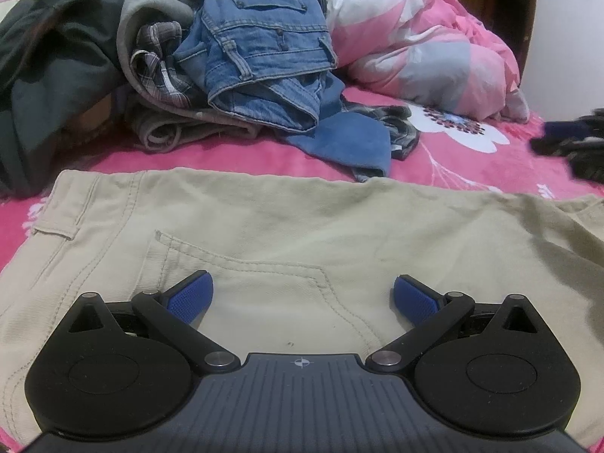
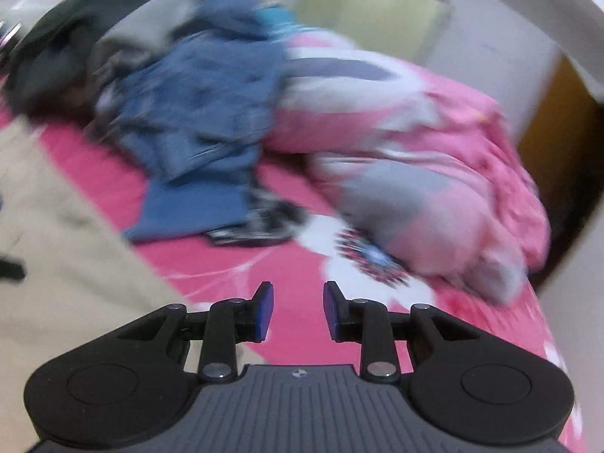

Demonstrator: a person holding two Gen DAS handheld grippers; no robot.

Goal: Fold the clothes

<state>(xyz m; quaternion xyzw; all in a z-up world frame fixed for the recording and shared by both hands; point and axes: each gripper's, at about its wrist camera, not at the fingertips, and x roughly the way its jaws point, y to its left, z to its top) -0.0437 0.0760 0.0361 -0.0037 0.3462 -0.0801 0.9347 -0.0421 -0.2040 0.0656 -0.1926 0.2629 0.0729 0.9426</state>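
Beige trousers point(image 1: 302, 226) lie spread flat on the pink bed, back pocket up. My left gripper point(image 1: 302, 294) hovers just over that pocket, wide open, with nothing between its blue pads point(image 1: 188, 298). In the right wrist view, which is blurred by motion, my right gripper point(image 2: 298, 311) stands open above the pink sheet point(image 2: 294, 271), empty, with the beige trousers point(image 2: 56, 226) off to its left. In the left wrist view the right gripper point(image 1: 570, 143) shows as a dark blur at the right edge.
A heap of clothes sits behind the trousers: blue jeans point(image 1: 264, 49), a plaid garment point(image 1: 162, 60), grey point(image 1: 151, 7) and dark fabric point(image 1: 49, 49), a blue cloth point(image 1: 347, 139). A bunched pink, white and grey duvet point(image 1: 415, 37) lies at the back right. A wooden headboard point(image 2: 547, 120) stands beyond.
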